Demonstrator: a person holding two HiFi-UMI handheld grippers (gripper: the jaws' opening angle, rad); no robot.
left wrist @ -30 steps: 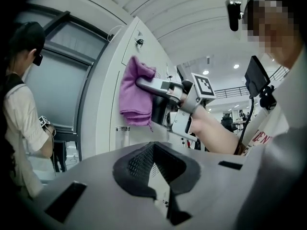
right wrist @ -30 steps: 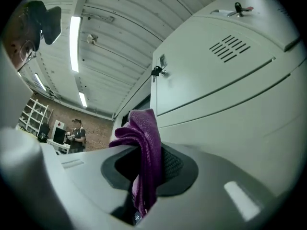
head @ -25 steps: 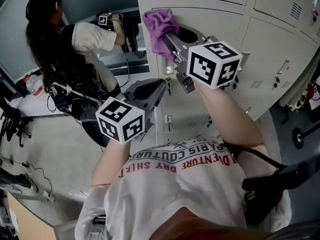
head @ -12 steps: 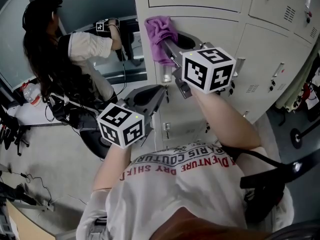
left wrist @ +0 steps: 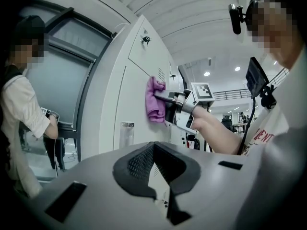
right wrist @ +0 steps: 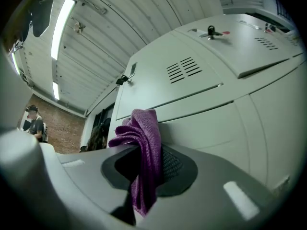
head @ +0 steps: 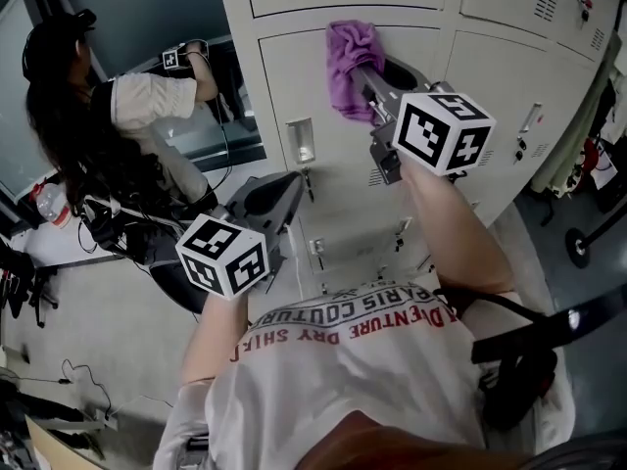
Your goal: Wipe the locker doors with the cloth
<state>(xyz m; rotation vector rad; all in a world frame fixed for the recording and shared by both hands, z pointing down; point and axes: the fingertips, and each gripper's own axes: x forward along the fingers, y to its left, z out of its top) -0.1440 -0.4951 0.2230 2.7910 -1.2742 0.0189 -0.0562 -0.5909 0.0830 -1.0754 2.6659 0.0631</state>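
Cloth (head: pixel 345 62) is clamped in right gripper (head: pixel 370 78) and pressed against locker door (head: pixel 294 76), long axis vertical, folds hung downward. Left gripper (head: pixel 284 186) is clenched, empty.

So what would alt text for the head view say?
The right gripper presses a purple cloth against a pale locker door. The left gripper hangs lower, jaws together and empty; another person stands at the left.

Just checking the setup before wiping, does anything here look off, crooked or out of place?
Nothing stands out. The locker doors are shut and look intact, and the purple cloth, bunched in the right tool, sits against one door.
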